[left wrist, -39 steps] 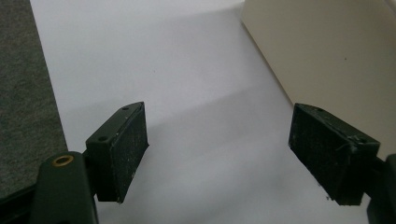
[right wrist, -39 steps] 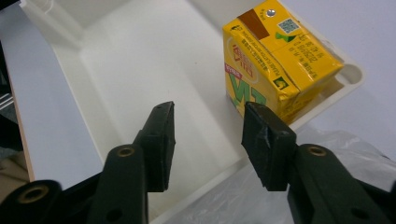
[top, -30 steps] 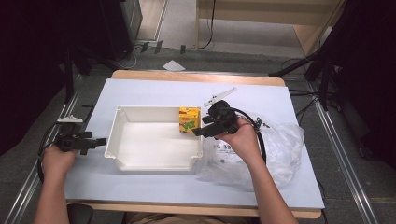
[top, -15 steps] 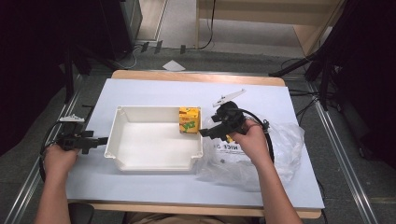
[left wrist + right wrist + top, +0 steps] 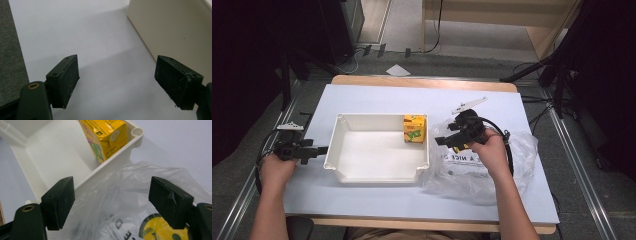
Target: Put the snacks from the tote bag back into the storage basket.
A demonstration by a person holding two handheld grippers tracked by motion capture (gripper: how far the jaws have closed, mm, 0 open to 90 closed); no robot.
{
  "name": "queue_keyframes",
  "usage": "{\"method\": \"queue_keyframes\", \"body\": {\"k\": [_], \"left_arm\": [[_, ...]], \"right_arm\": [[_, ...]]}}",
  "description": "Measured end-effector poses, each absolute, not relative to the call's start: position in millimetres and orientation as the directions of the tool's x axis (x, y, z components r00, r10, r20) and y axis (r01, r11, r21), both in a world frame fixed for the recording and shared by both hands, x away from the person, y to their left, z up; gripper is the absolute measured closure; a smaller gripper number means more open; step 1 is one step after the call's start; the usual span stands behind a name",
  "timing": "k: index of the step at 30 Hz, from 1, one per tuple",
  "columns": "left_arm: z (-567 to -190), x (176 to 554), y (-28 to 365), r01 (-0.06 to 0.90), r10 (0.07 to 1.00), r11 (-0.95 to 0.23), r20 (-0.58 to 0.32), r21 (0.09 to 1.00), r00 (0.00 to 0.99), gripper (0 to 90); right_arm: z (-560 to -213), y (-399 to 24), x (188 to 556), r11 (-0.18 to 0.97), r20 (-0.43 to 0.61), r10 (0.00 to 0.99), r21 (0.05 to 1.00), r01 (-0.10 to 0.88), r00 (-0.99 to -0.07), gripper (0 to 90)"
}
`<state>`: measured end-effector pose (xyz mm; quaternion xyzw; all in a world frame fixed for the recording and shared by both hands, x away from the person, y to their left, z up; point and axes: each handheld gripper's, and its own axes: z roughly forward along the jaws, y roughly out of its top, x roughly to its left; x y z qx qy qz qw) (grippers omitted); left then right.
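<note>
A white tray [image 5: 377,175] is seen at the middle of a pale table [image 5: 377,97]. A yellow juice carton [image 5: 414,128] stands upright inside the tray, in its far right corner, close against the right wall.

The right gripper [image 5: 443,142] is held just outside the tray's right rim, above a clear plastic bag [image 5: 472,175] that lies on the table against that side of the tray. In the right gripper view its jaws are spread wide with nothing between them; crumpled bag film with a yellow printed mark is seen beneath them, and the carton beyond the rim. Compared with a second ago, when the gripper's tips were right at the carton in the tray corner, this gripper has been drawn back to the right, clear of the carton and off the tray. The carton has stayed in the same corner.

The left gripper [image 5: 318,149] is held low at the tray's left side, tips near the outer wall. Its jaws are parted and empty over bare table, as shown in the left gripper view, with the tray wall just beside the right-hand jaw. Its place is unchanged from the earlier frames.
</note>
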<state>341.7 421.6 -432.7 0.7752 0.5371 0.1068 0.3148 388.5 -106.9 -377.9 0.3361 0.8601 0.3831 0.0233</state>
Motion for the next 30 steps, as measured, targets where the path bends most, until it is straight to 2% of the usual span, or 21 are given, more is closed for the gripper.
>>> {"method": "queue_keyframes", "body": {"k": [19,30], "left_arm": [[-433,343,422,0.77,0.901,-0.218,-0.18,0.6,0.395,20.8],[-433,344,422,0.769,0.901,-0.213,-0.183,0.603,0.393,20.8]], "right_arm": [[-394,-152,399,0.414,0.242,0.664,0.669,0.617,-0.707,22.2],[-404,-173,401,0.399,0.215,0.706,0.668,0.629,-0.675,20.6]]}}
